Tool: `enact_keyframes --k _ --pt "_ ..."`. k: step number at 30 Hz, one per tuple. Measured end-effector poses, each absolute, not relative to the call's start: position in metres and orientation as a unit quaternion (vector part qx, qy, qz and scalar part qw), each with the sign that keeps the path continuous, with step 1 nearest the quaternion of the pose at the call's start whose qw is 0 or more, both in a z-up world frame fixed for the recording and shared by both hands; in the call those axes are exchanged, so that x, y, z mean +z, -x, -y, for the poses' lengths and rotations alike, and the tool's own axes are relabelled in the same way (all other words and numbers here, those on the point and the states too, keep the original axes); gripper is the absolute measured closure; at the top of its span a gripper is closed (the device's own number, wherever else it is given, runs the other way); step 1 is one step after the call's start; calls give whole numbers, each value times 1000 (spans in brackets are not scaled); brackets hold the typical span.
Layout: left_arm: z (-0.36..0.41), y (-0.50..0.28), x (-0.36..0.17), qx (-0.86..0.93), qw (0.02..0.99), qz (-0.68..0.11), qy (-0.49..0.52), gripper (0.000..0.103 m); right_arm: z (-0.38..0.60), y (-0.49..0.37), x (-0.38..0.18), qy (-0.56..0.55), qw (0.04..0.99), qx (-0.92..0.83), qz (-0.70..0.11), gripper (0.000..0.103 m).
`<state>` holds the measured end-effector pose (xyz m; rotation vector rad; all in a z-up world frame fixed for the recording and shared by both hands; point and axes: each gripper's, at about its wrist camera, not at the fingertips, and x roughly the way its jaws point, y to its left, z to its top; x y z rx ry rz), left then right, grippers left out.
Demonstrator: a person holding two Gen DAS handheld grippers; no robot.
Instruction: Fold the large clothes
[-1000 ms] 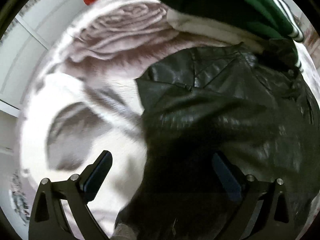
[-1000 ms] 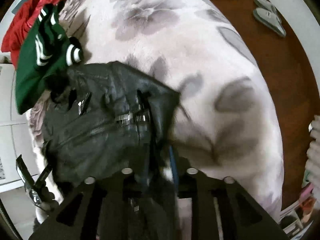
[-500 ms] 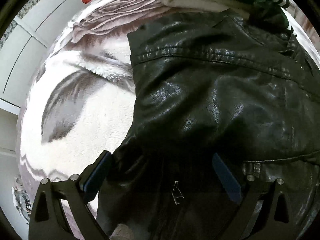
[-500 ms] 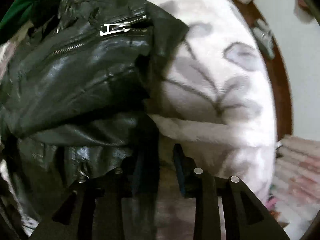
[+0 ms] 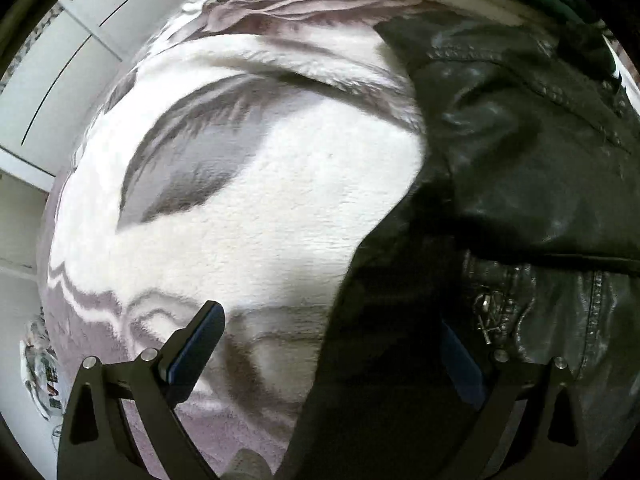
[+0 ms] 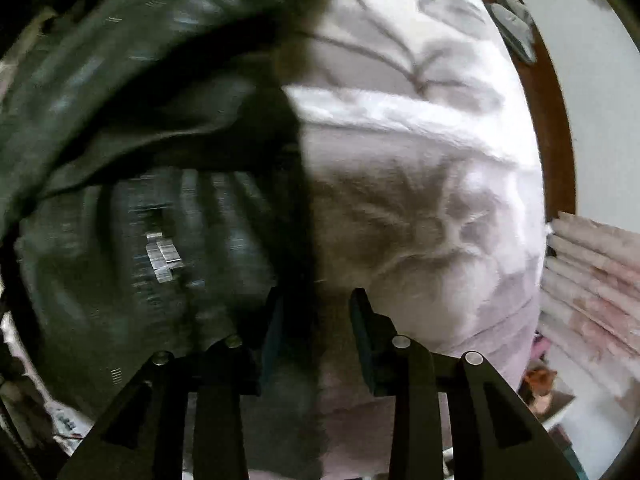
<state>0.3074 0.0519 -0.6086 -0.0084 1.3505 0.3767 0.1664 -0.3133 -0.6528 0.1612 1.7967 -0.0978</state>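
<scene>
Right claw (image 6: 316, 336): jaws opening, letting go. A dark edge of the jacket (image 6: 132, 128) runs up between the fingers, hard against the left pad, clear of the right; grip looks released. Left claw (image 5: 332, 356): spread wide, nothing pinched; jacket hem crosses the gap and covers the right finger. From there the jacket bulks out to 1–3 o'clock; from the right claw, 9–12 o'clock. It lies on a floral blanket (image 5: 248, 208). Step, by my reading: a fold just laid down. Next calls for regripping a fresh edge.
</scene>
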Motion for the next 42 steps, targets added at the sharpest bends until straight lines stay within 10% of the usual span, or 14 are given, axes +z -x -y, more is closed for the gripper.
enact_keyframes --k 20,42 --pt "-57 -313 -624 168 759 -628 11 0 265 -128 -663 -30 629 -43 -776 98" --pt "198 -222 -532 232 748 -610 -125 0 442 -174 -576 -82 615 73 -780 58"
